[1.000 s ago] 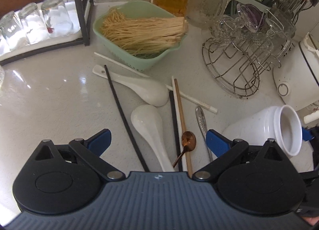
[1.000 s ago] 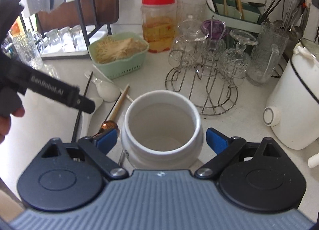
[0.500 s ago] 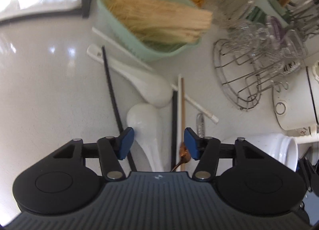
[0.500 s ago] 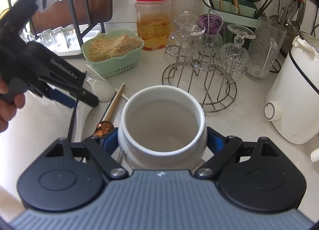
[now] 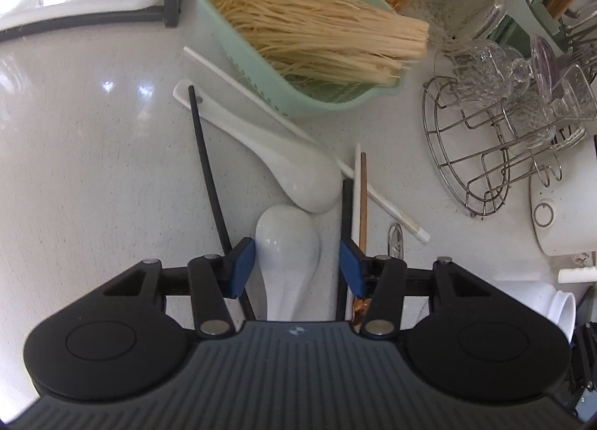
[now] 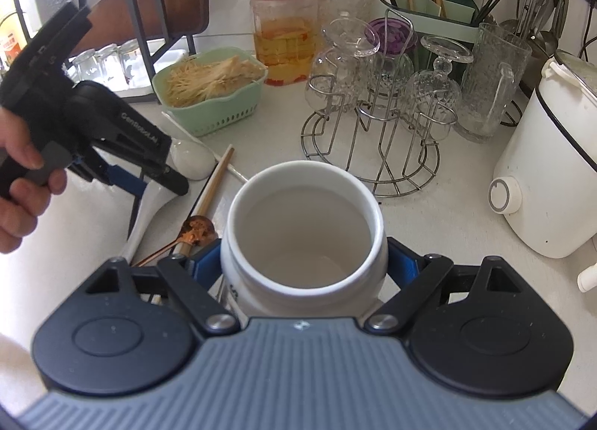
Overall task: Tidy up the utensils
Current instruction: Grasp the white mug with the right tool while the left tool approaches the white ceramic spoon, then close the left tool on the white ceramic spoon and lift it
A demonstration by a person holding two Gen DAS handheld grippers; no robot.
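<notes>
White jar (image 6: 303, 228) clamped — right claw (image 6: 303, 262), left claw (image 5: 296, 267) closing

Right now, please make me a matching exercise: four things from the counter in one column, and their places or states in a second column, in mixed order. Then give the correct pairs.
Things:
1. white jar
2. noodles
3. white spoon
4. stemmed glasses

Places or states:
A. upside down on the wire rack
B. in the green basket
C. gripped by the right tool
D. flat on the counter, between the fingers of the left tool

Pairs: 1-C, 2-B, 3-D, 4-A
</notes>
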